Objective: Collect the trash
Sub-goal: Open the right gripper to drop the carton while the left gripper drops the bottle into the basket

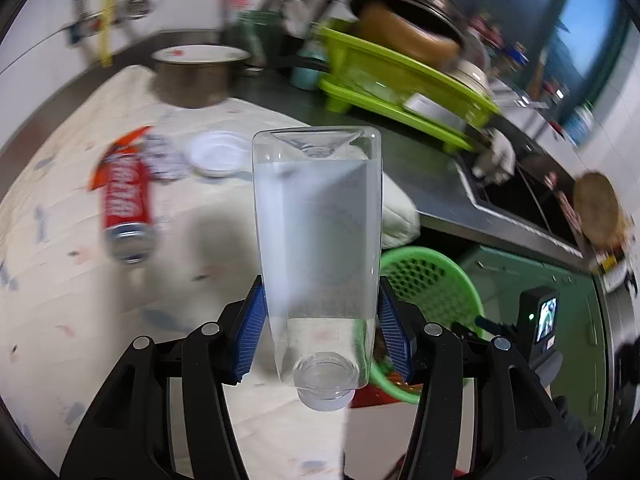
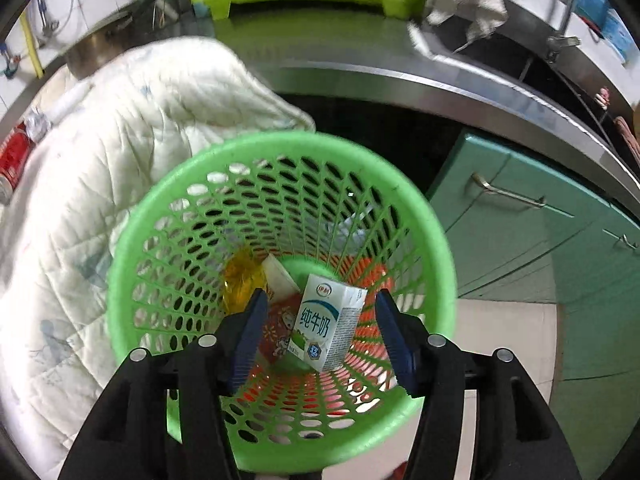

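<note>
- Left wrist view: my left gripper [image 1: 320,328] is clamped on a clear plastic bottle [image 1: 318,240], blue pads on both sides of its lower body. The cap end points back toward the camera and the base points away toward twelve o'clock, so its long axis runs along the fingers.
- From that bottle, the green basket [image 1: 436,280] lies at about four o'clock, lower and just past the edge of the quilted cloth [image 1: 80,300]. I judge the coming move to be a swing that way, then a release over the rim.
- Only this view shows trash left on the cloth: a red can [image 1: 126,204] on its side at ten o'clock, crumpled wrappers [image 1: 162,156] and a white lid [image 1: 218,154] near it.
- Right wrist view: my right gripper [image 2: 318,332] stands open and empty, directly above the basket mouth, so it is the nearer one to the basket.
- Only this view shows the basket's inside: a milk carton [image 2: 328,320], a red carton [image 2: 276,328] and something yellow [image 2: 242,280] at the bottom.
</note>
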The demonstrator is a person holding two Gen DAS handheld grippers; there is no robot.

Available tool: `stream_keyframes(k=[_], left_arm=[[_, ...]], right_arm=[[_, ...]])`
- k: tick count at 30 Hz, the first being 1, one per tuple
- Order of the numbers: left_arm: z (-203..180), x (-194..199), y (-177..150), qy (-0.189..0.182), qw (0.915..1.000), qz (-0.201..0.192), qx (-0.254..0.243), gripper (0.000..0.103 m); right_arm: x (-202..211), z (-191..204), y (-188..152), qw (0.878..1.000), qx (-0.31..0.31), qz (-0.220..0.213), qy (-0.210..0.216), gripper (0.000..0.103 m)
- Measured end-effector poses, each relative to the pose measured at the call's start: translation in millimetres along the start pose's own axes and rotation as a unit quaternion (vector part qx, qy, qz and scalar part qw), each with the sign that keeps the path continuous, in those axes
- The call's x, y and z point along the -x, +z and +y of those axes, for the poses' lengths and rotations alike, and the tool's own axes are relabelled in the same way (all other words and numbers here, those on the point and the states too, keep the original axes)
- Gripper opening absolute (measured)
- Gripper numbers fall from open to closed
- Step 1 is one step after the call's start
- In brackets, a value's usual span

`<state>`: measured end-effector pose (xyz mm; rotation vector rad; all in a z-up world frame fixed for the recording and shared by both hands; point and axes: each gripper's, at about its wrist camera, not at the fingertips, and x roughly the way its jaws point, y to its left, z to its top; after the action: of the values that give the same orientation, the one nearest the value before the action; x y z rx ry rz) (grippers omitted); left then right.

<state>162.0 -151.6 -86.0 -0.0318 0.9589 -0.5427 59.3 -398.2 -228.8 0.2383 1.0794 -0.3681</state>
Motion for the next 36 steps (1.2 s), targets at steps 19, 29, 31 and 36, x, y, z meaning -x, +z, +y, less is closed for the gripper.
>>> stream_keyframes(k=[19,29,31,36], left_arm=[[-120,-117,-27,-0.063,0.9889,0.111,-0.077,0.054],[-140,-132,-37,-0.077,0.9847,0.130,-0.086,0.063],[-140,-128,-35,-0.080,0.9850,0.125,-0.088,0.063],[-132,-114,-29,-0.082,0.9867,0.113,-0.083,0.063]], right_arm=[[93,-48,-28,0.995,-0.041,-0.087,-0.001,0.067],[105,-56,-32,0.994,-0.049,-0.097,0.001,0.067],[107,-55,-31,0.994,-0.048,-0.100,0.003,0.067],[112,-47,-29,0.993,-0.044,-0.108,0.006,0.068]])
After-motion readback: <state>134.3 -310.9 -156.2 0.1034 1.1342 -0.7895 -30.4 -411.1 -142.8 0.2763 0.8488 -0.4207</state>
